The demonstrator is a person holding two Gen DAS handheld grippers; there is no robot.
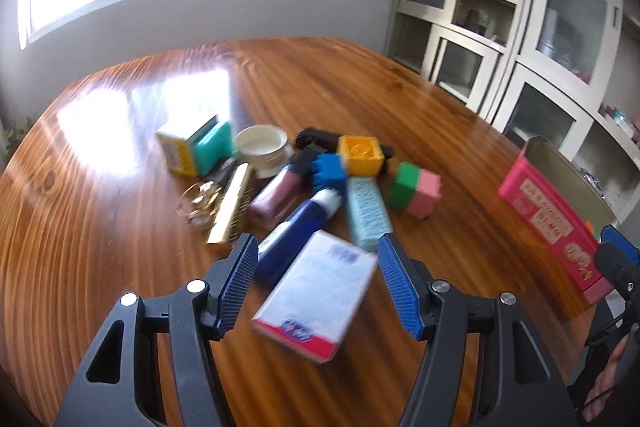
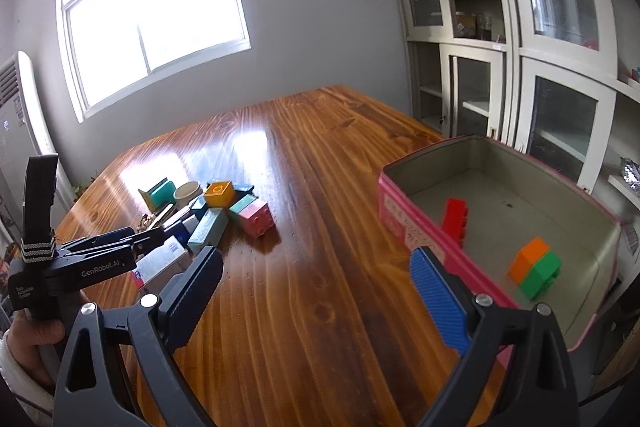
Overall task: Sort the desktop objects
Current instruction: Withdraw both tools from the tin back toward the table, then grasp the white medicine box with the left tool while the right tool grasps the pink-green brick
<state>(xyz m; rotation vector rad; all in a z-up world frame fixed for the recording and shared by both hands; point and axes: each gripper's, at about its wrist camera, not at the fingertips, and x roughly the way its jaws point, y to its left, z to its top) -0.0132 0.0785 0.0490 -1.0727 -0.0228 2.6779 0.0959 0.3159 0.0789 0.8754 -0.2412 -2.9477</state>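
1. Over on the left of the wooden table (image 2: pixel 320 187), a clutter of small things is waiting to be sorted: a yellow-and-teal box (image 1: pixel 188 147), a white cup (image 1: pixel 264 147), a gold comb-like bar (image 1: pixel 232 211), a pinkish tube (image 1: pixel 276 195) and a dark blue tube (image 1: pixel 296 231).
2. The left gripper (image 1: pixel 316 279) is hanging over the near edge of that pile with its jaws released and wide, nothing clamped; a white tissue pack (image 1: pixel 320 291) with a red strip is lying between and beneath the blue pads, seemingly untouched.
3. Just beyond are sitting the toy bricks: a blue one (image 1: pixel 330 175), a yellow one (image 1: pixel 360 153) and a joined green and pink pair (image 1: pixel 416 193), beside a pale teal carton (image 1: pixel 368 215).
4. I judge the step in hand to be picking the next item. The next move calls for settling the jaws squarely around one piece without nudging its neighbours.
5. The right gripper (image 2: pixel 316 287) is also standing spread and empty, between the pile and the tin.
6. On the right, the pink tin (image 2: pixel 404 223) is already holding a red brick (image 2: pixel 454 217) and an orange-on-green pair (image 2: pixel 536 267).
7. Writing: "GenRobot.AI" is readable on the left tool's side in the right view; print on the tin and on the tissue pack is too blurred to read.
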